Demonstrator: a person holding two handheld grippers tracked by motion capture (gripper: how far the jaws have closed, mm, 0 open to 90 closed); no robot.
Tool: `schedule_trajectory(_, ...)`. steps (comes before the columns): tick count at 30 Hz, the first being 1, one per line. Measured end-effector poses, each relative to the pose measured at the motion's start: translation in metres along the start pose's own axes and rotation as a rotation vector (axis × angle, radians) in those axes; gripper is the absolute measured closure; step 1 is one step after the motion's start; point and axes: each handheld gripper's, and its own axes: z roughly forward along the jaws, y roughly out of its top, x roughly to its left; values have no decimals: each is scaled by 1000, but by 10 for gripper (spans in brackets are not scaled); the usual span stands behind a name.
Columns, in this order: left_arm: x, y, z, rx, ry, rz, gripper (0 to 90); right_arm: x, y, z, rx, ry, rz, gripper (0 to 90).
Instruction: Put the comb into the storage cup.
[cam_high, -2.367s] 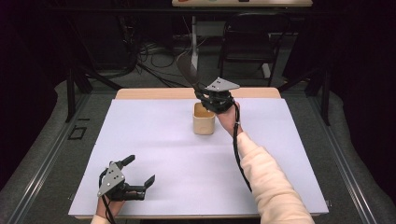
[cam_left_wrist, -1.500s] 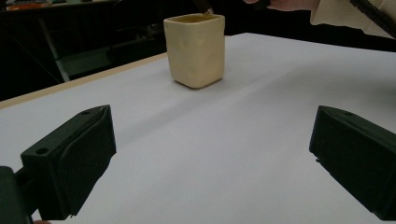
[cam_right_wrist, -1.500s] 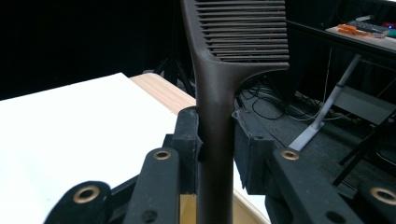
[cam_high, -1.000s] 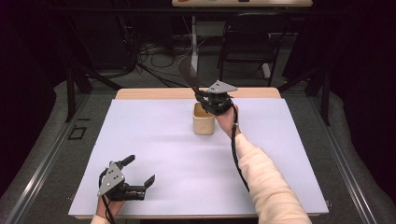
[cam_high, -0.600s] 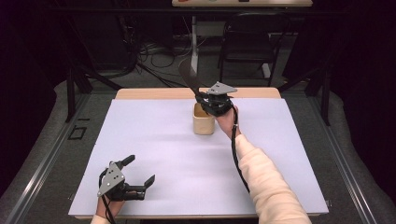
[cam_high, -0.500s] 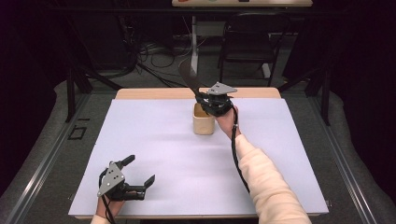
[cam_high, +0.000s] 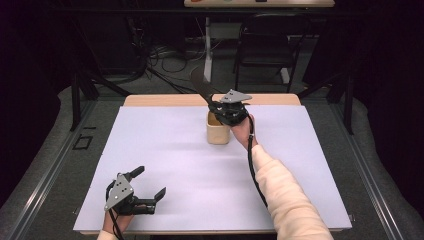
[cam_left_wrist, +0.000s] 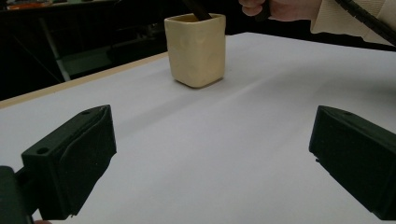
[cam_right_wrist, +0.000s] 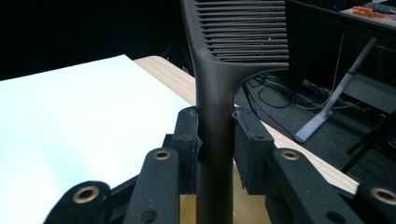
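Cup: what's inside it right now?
The dark comb stands handle-down in the cup, clamped on its handle by the right gripper, toothed end sticking up above the rim. The cup's walls hide its bottom and anything else inside.

Left hand-held gripper (cam_high: 148, 192) agape, right (cam_high: 223, 111) clamped

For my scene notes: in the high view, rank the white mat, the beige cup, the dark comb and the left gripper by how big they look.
1. White mat, by far the largest.
2. Left gripper and beige cup: these look alike, and the gripper is nearer the camera, so no ranking.
3. Dark comb, with its lower part hidden by the right gripper and cup, so unsure.
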Motion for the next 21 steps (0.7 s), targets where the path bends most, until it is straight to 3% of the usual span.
schedule_trajectory(21,0,0,0,2,3,-3,8,-2,-6,2,16,5,4,722)
